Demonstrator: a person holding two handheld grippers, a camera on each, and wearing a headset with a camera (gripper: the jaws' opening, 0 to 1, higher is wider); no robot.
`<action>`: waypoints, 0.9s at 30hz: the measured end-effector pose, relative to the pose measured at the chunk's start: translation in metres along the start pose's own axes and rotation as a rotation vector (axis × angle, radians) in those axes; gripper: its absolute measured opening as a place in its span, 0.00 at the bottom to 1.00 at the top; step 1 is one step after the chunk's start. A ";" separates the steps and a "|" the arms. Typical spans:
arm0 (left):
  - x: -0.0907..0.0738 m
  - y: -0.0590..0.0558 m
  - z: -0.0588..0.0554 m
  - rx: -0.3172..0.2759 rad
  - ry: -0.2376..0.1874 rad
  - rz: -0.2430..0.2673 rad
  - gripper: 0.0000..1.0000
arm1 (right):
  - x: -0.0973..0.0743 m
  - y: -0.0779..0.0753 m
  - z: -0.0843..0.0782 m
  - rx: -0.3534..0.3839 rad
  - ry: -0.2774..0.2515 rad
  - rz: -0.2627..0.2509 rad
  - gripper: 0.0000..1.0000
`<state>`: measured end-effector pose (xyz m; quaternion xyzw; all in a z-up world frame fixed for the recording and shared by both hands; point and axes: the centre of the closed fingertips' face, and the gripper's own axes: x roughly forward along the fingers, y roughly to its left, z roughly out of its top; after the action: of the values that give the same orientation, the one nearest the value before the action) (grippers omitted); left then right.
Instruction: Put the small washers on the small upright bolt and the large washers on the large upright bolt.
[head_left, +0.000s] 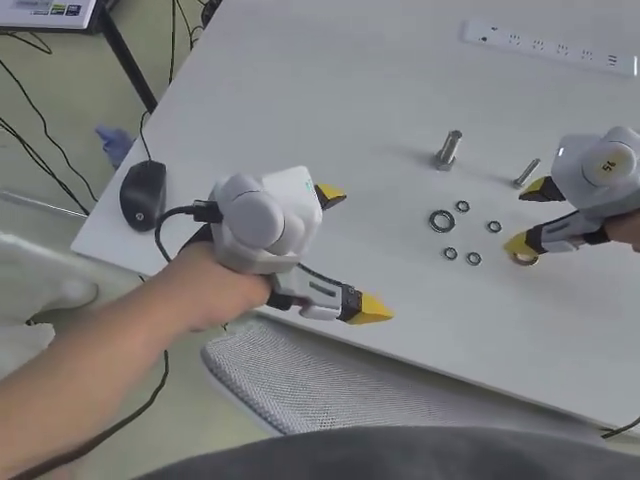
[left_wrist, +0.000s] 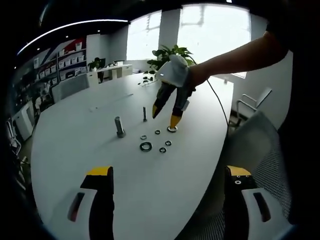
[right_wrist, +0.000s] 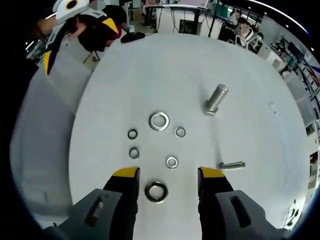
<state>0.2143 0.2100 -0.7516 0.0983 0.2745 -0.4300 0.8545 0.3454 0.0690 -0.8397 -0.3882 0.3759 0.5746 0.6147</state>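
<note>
Nearest the body, a grey mesh chair back (head_left: 300, 380) sat tucked under the table edge. Above it the left gripper (head_left: 355, 252), white-bodied with yellow-tipped black fingers, was held over the near edge of the white oval table (head_left: 300, 100). Its fingers were spread wide and held nothing. A black computer mouse (head_left: 143, 193) lay at the table's left corner. Farther in, the washers were loose and flat on the tabletop. The right gripper (right_wrist: 168, 173) was lowered at the right of the cluster with its fingers parted. They straddled a large silver ring washer (right_wrist: 156, 191) without clamping it. In the head view one yellow tip sat at the washer's rim. Just beyond lay four small silver washers (head_left: 473, 258), scattered near a second large washer (head_left: 441, 220), each apart from the others. Past the cluster a large grey hex-head bolt (head_left: 448, 150) stood upright on its head. A small thin steel bolt (head_left: 526, 172) was to its right, near the right gripper's upper tip; it read as upright in the left gripper view. Farthest off, a long white power strip (head_left: 548, 47) lay along the far side.
</note>
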 end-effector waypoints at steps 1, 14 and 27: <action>0.001 0.001 0.000 0.011 0.003 0.006 0.92 | 0.002 0.000 -0.001 -0.013 0.009 0.002 0.48; 0.004 0.005 -0.011 0.010 0.023 0.018 0.90 | 0.023 -0.004 -0.010 -0.037 0.050 0.051 0.38; 0.003 0.008 -0.011 0.002 0.034 0.016 0.86 | 0.030 0.000 -0.006 -0.078 0.084 0.076 0.31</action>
<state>0.2178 0.2169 -0.7628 0.1086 0.2878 -0.4214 0.8531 0.3468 0.0755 -0.8693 -0.4209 0.3932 0.5951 0.5605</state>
